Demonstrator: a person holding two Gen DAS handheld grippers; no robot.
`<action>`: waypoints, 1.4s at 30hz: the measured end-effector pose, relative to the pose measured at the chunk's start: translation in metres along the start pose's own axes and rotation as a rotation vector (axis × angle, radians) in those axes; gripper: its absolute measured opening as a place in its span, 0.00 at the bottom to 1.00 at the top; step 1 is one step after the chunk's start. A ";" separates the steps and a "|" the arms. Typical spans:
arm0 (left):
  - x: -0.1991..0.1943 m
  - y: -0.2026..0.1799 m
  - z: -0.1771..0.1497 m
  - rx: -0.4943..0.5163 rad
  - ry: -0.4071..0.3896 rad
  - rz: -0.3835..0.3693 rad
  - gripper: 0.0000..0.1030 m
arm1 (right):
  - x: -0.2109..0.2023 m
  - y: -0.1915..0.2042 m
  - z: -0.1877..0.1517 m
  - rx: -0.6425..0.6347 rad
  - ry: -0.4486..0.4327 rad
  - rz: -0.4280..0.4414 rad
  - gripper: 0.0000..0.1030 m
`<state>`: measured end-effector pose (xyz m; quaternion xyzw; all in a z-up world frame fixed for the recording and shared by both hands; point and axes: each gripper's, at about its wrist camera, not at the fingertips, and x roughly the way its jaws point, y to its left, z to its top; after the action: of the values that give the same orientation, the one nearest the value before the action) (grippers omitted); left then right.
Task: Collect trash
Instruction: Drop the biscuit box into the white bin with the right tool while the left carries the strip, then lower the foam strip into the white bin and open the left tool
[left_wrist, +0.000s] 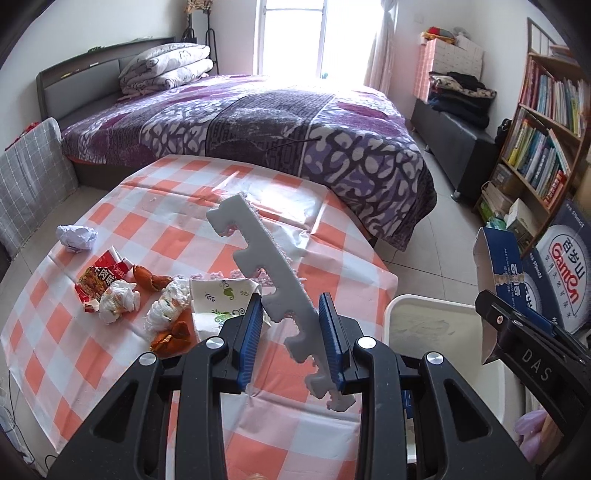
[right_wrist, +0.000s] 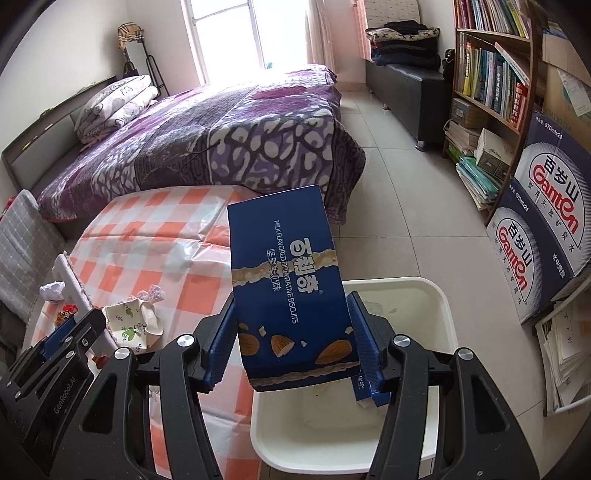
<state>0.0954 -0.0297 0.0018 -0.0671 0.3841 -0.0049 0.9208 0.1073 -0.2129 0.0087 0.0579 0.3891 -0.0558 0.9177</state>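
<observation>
**Both grippers loaded beside the white bin**

The left gripper (left_wrist: 291, 332) was clamped narrow on a white foam strip (left_wrist: 266, 273), a notched piece that slanted up and away to the left over the table; its near end poked out below the pads, and the fuzzy pink edging along its right side was hard to make out. The right gripper (right_wrist: 291, 336) sat at a medium spread, its blue pads pressed on both sides of a blue biscuit box (right_wrist: 288, 280), which stood nearly upright, tilted a little. The box's bottom end was cut off behind the gripper body, and it hid much of the white bin (right_wrist: 439, 314) just behind and below it.

On the checked tablecloth (left_wrist: 177, 229), trash lay on the left: a crumpled paper ball (left_wrist: 75, 238) farthest left, then a red snack wrapper (left_wrist: 98, 282), wadded tissues (left_wrist: 118, 301) and orange peel (left_wrist: 171, 334) near the pads. A leaf-printed paper piece (left_wrist: 218, 299) was partly hidden behind the left gripper's left finger. Inside the bin, another small blue carton (right_wrist: 364, 391) peeked out by the right finger, mostly covered. The bin stood on the floor just right of the table, its near rim lost behind the gripper.
</observation>
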 end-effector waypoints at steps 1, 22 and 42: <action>0.000 -0.004 -0.001 0.006 0.001 -0.006 0.31 | 0.000 -0.005 0.000 0.012 0.002 -0.007 0.53; 0.009 -0.092 -0.024 0.140 0.093 -0.185 0.31 | -0.004 -0.109 0.009 0.309 0.044 -0.117 0.70; 0.026 -0.165 -0.047 0.247 0.230 -0.316 0.34 | -0.020 -0.173 0.016 0.537 0.008 -0.131 0.84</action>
<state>0.0873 -0.2009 -0.0283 -0.0123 0.4679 -0.2035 0.8599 0.0792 -0.3852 0.0235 0.2740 0.3670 -0.2160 0.8623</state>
